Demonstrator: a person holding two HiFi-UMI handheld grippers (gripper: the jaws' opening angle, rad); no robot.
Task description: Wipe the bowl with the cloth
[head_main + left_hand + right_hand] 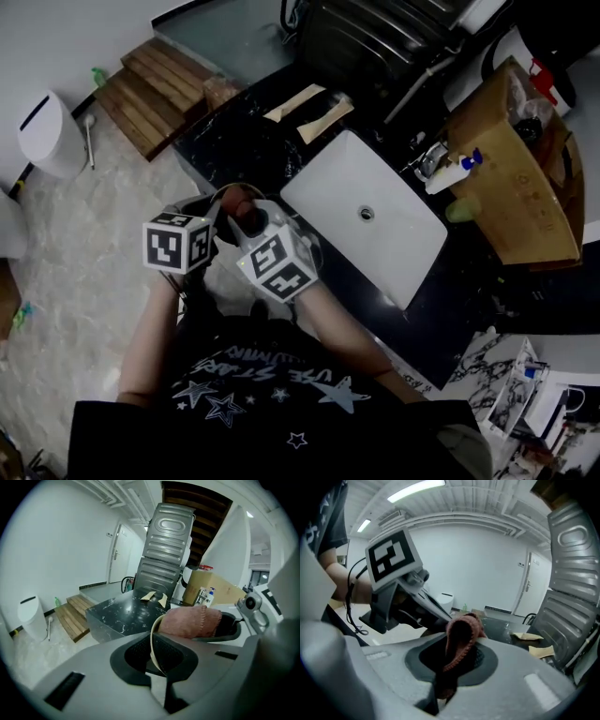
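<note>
Right gripper view: holds cloth clamped in right tool, close by bowl; grips bowl only by thin rim in shut left tool, aloft beside bench corner — may twist loose under hard wiping.

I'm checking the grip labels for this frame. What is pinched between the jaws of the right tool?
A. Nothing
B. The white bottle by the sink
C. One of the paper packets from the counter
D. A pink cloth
D: in the right gripper view, the right tool is shut on the pink cloth, which bulges up from between its jaws.
</note>
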